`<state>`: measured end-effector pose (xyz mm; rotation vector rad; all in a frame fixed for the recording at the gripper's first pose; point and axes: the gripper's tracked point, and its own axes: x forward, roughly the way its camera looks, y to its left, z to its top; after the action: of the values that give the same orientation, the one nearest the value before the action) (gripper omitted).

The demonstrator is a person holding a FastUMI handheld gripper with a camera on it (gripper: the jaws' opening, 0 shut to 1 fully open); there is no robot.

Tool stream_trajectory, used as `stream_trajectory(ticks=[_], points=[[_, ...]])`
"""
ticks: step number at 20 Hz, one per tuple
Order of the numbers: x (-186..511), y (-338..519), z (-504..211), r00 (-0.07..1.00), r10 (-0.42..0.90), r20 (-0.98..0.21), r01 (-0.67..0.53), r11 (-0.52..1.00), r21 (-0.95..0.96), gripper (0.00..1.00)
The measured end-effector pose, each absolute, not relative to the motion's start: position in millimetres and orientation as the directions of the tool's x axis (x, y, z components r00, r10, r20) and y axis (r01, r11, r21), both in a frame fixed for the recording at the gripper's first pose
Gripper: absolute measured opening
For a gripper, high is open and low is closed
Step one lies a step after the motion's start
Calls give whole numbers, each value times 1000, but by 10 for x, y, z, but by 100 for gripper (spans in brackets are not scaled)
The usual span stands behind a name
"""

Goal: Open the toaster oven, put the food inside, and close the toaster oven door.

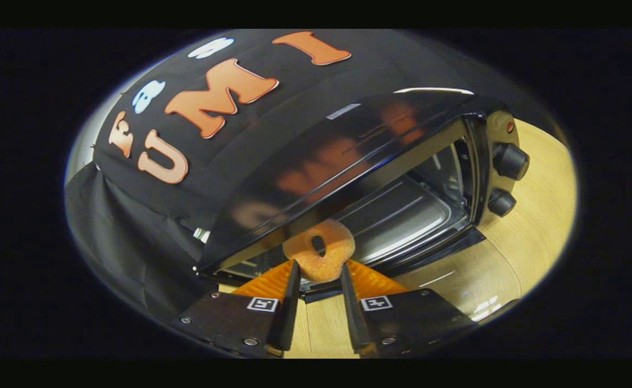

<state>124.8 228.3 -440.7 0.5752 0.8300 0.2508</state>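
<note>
Setting is judged to be a staged recording booth, not a lived-in kitchen. A black cloth wall (148, 215) is hung directly behind the toaster oven (348, 161) and is draped in folds down to the surface beside it. The toaster oven is stood on a pale wood-grain tabletop (531, 226), which is seen in front of it and past its knob side. Square printed marker tags (262, 304) are fixed to the gripper body nearest the oven's open mouth, as used for tracking.
</note>
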Motion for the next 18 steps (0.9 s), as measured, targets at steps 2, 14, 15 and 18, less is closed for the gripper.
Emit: stream_trajectory(ticks=[2,14,15,18], points=[[1331,2283,-4413,665,424,-614,26,809,587,47],[1066,2097,-4265,705,358,-612,-44,883,466,98],[1006,2081,-4231,710,353,-610,-58,892,449,99],[819,2029,-4148,717,340,-608,-99,914,395,98]])
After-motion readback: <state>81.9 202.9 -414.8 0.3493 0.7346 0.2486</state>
